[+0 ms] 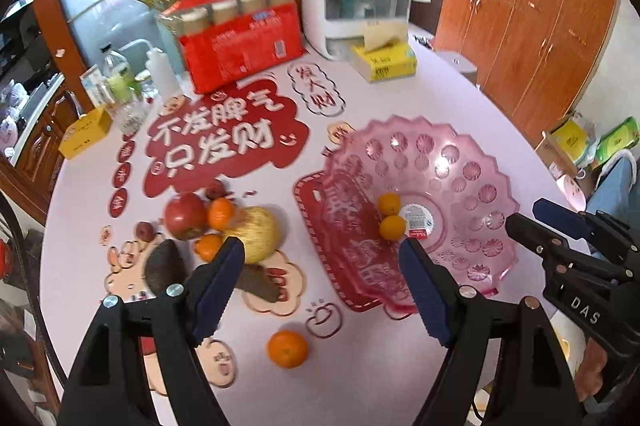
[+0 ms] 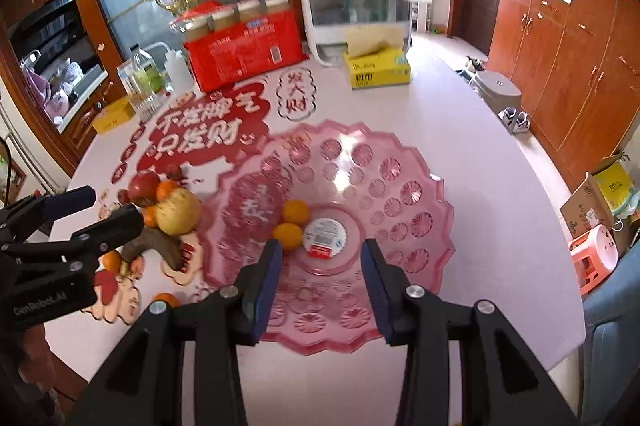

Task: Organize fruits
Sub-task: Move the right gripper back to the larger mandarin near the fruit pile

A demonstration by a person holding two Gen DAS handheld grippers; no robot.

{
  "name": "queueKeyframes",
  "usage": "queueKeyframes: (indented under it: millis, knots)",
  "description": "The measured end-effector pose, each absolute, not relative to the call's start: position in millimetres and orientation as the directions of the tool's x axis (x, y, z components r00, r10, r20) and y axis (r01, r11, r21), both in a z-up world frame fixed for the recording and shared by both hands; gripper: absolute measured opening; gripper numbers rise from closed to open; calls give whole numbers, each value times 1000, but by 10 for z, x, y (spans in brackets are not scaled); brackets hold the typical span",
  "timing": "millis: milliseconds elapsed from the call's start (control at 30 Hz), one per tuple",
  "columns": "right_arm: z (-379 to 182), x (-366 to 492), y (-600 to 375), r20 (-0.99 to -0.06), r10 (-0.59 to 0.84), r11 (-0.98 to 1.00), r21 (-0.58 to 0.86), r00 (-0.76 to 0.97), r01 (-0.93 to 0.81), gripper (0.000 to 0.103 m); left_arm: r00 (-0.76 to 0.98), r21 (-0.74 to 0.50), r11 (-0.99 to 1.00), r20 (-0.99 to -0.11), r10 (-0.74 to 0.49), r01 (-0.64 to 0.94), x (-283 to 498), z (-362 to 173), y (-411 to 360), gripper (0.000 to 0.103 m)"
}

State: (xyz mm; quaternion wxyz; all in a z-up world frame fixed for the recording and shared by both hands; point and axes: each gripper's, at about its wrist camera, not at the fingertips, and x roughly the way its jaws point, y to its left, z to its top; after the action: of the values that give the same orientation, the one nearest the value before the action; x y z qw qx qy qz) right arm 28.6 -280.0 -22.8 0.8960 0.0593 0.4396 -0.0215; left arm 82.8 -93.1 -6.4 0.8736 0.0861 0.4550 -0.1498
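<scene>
A pink plastic fruit bowl [image 1: 472, 185] [image 2: 384, 177] sits on the white table and holds two small oranges [image 1: 390, 216] [image 2: 292, 224]. Left of it lies a fruit pile: a red apple [image 1: 184, 216], a yellow-green apple [image 1: 256, 232] [image 2: 178, 211], small oranges [image 1: 220, 213], two dark avocados [image 1: 166, 264] and small red fruits [image 1: 144, 230]. One loose orange [image 1: 288, 348] lies near the front. My left gripper [image 1: 322, 260] is open and empty above the table, between pile and bowl. My right gripper [image 2: 322, 260] is open and empty over the bowl's near side.
At the back stand a red package [image 1: 244, 41], a white appliance [image 1: 356, 5], a yellow tissue box [image 1: 386, 61], bottles [image 1: 118, 81] and a yellow box [image 1: 84, 137]. Red decals cover the table. Wooden cabinets [image 2: 560, 65] stand at the right, a stool [image 2: 596, 258] by the table edge.
</scene>
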Motion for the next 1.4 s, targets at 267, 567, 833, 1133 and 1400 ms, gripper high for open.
queueKeyframes:
  millis: [267, 567, 833, 1133, 1400]
  knots:
    - [188, 122, -2309, -746, 41, 990, 120, 665, 73, 42, 584, -24, 958, -789, -193, 284, 698, 319, -102, 78]
    - [327, 77, -1662, -729, 44, 993, 108, 683, 50, 42, 606, -63, 983, -780, -156, 172, 664, 374, 949, 80]
    - [179, 138, -1163, -744, 43, 997, 76, 667, 21, 42, 560, -57, 993, -822, -103, 99, 707, -9, 1693, 80]
    - [-353, 244, -788, -799, 54, 997, 77, 599, 12, 42, 455, -58, 990, -884, -109, 126, 784, -709, 1996, 80]
    - [-956, 310, -695, -856, 53, 996, 86, 515, 40, 42, 395, -82, 973, -904, -164, 216, 1000, -1200, 1816, 80]
